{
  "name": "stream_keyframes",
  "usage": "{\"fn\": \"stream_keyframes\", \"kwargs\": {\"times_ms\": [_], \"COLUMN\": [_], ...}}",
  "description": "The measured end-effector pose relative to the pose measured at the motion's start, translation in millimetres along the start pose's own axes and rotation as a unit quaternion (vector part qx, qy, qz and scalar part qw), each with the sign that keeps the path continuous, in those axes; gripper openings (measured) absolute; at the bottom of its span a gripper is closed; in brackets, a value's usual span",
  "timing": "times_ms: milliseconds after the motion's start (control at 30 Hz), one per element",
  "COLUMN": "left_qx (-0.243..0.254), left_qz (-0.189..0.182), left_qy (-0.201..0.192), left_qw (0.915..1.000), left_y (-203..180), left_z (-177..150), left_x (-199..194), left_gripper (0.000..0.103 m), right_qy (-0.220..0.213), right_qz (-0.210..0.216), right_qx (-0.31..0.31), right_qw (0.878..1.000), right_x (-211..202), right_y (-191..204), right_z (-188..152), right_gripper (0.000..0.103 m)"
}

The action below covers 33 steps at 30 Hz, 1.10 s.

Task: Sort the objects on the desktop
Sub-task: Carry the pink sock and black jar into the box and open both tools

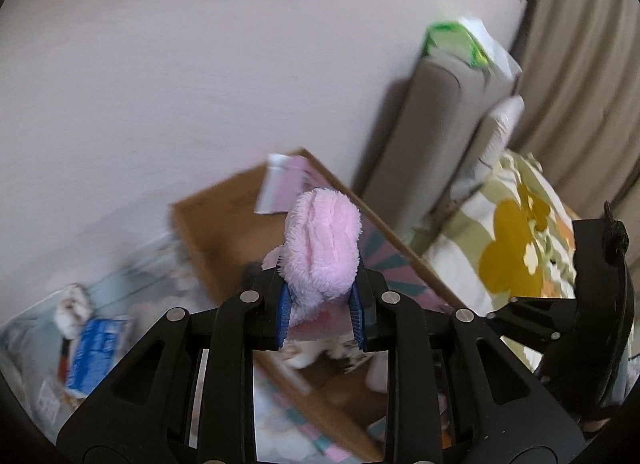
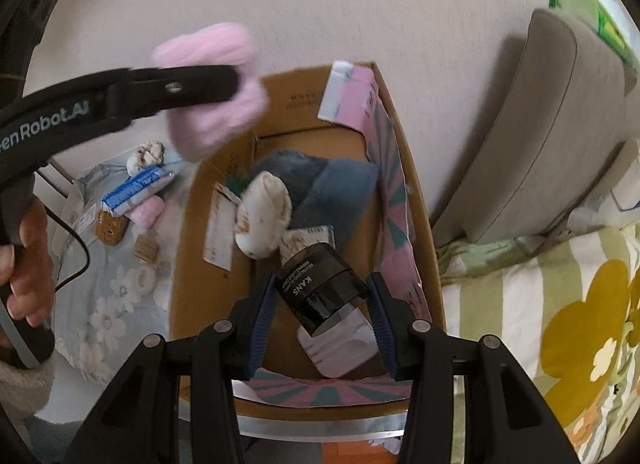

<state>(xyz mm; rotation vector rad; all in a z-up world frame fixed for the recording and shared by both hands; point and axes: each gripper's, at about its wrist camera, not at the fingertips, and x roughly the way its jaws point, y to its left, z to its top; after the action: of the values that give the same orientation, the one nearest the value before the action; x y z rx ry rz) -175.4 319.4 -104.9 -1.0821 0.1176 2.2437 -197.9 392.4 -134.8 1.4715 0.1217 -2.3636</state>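
My left gripper (image 1: pixel 320 304) is shut on a fluffy pink plush item (image 1: pixel 320 248) and holds it in the air above the open cardboard box (image 1: pixel 200 232). In the right wrist view the plush (image 2: pixel 208 103) hangs over the box's far left corner (image 2: pixel 272 83). My right gripper (image 2: pixel 320 320) is open above the box's near end; a black-capped white tube (image 2: pixel 324 300) lies between its fingers without being touched. The box also holds a blue cloth (image 2: pixel 328 187) and a white rounded object (image 2: pixel 264 219).
Left of the box, on a floral cloth (image 2: pixel 104 304), lie a blue-white packet (image 2: pixel 136 187), a pink roll (image 2: pixel 148 211), a brown disc (image 2: pixel 110 227) and small white pieces. A grey cushion (image 2: pixel 552 123) and a flowered sheet (image 2: pixel 560 324) are at the right. A wall is behind.
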Motion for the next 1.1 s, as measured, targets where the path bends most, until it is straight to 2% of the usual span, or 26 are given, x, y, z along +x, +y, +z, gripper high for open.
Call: {"fn": "stream_keyframes", "kwargs": {"times_ms": [133, 300, 433, 700, 800, 833, 867, 900, 933, 1000, 1100], "left_qx": [0.010, 0.009, 0.007, 0.013, 0.007, 0.001, -0.002, -0.003, -0.001, 0.001, -0.001], "left_qz": [-0.001, 0.006, 0.012, 0.012, 0.010, 0.010, 0.011, 0.012, 0.013, 0.016, 0.013], "left_qy": [0.023, 0.052, 0.070, 0.080, 0.090, 0.097, 0.100, 0.101, 0.098, 0.081, 0.079], "left_qw": [0.9997, 0.9986, 0.9974, 0.9966, 0.9958, 0.9953, 0.9949, 0.9948, 0.9951, 0.9966, 0.9968], "left_y": [-19, -20, -12, -11, -9, -7, -6, -6, -5, -5, -4], "left_z": [-3, -13, -21, -24, -23, -22, -22, -22, -21, -20, -18], "left_x": [28, 47, 51, 54, 54, 54, 54, 55, 53, 47, 41], "left_gripper": [0.021, 0.021, 0.021, 0.021, 0.025, 0.030, 0.036, 0.062, 0.100, 0.102, 0.102], "right_qy": [0.014, 0.038, 0.050, 0.052, 0.044, 0.037, 0.032, 0.029, 0.027, 0.021, 0.022], "right_qz": [0.010, 0.025, 0.029, 0.037, 0.025, 0.022, 0.023, 0.027, 0.035, 0.037, 0.026], "right_qx": [-0.006, -0.015, -0.021, -0.035, -0.043, -0.046, -0.048, -0.049, -0.049, -0.049, -0.053], "right_qw": [1.000, 0.999, 0.998, 0.997, 0.998, 0.998, 0.998, 0.998, 0.998, 0.998, 0.998], "right_x": [11, 24, 31, 35, 34, 32, 30, 29, 27, 25, 24], "right_y": [-7, -14, -18, -15, -13, -13, -13, -13, -12, -10, -9], "right_z": [-1, 0, 3, 8, 8, 8, 7, 7, 7, 6, 6], "right_gripper": [0.042, 0.042, 0.042, 0.042, 0.043, 0.046, 0.059, 0.071, 0.074, 0.077, 0.077]}}
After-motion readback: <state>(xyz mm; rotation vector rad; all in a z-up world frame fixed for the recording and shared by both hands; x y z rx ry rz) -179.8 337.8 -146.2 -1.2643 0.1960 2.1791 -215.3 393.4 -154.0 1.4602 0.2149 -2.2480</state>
